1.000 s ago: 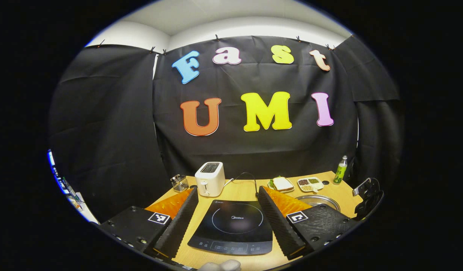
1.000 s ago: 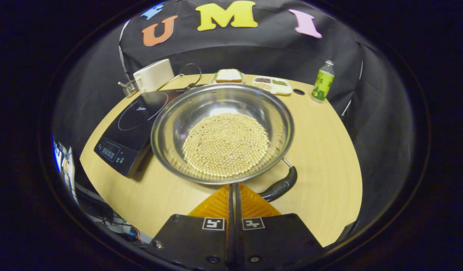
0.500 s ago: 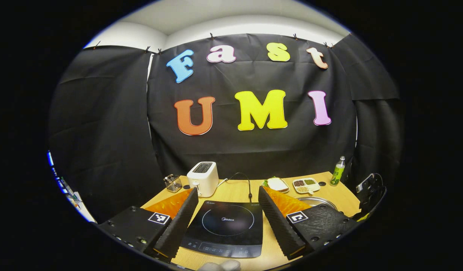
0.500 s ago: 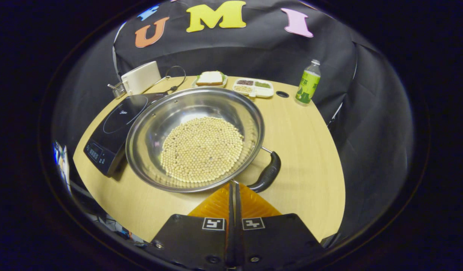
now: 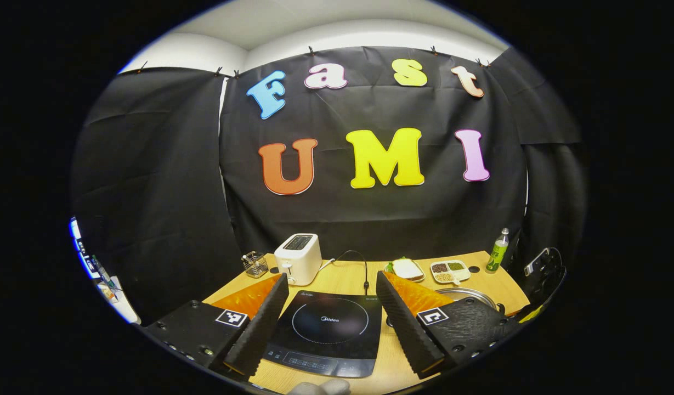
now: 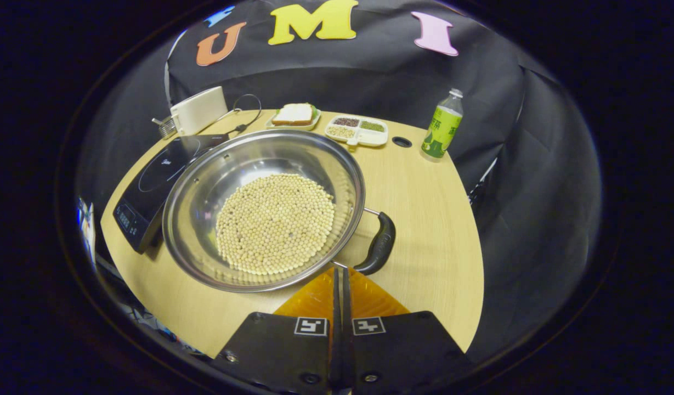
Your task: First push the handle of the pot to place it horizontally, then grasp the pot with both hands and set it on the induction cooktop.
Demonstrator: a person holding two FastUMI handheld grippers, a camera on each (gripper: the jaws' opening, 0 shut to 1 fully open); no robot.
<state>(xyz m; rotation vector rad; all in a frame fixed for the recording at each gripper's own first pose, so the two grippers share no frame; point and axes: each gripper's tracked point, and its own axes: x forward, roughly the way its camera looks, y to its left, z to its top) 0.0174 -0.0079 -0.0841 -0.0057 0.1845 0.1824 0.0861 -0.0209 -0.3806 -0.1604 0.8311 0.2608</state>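
A steel pot (image 6: 243,159) holding several pale beans stands on the wooden table, its near rim just ahead of my right gripper (image 6: 339,270). The pot's black handle (image 6: 378,246) sticks out on its right side in the right gripper view. This gripper is shut with nothing between its fingers, and its tips sit by the handle's near end. The black induction cooktop (image 6: 150,178) lies left of the pot, touching or nearly touching it. In the left gripper view, my left gripper (image 5: 332,276) hangs open above the cooktop (image 5: 328,323), and the pot's rim (image 5: 468,292) peeks out past its right finger.
At the table's back stand a white toaster (image 5: 297,258), a small wire basket (image 5: 253,264), a plate with bread (image 6: 293,115), a divided dish (image 6: 357,129) and a green bottle (image 6: 442,125). The cooktop's cable (image 5: 354,259) loops behind it. The other gripper (image 5: 545,271) shows far right.
The pot has turned: its handle swung from the near right to the pot's right side as my shut right gripper moved along. The left gripper only drifted slightly, still open.
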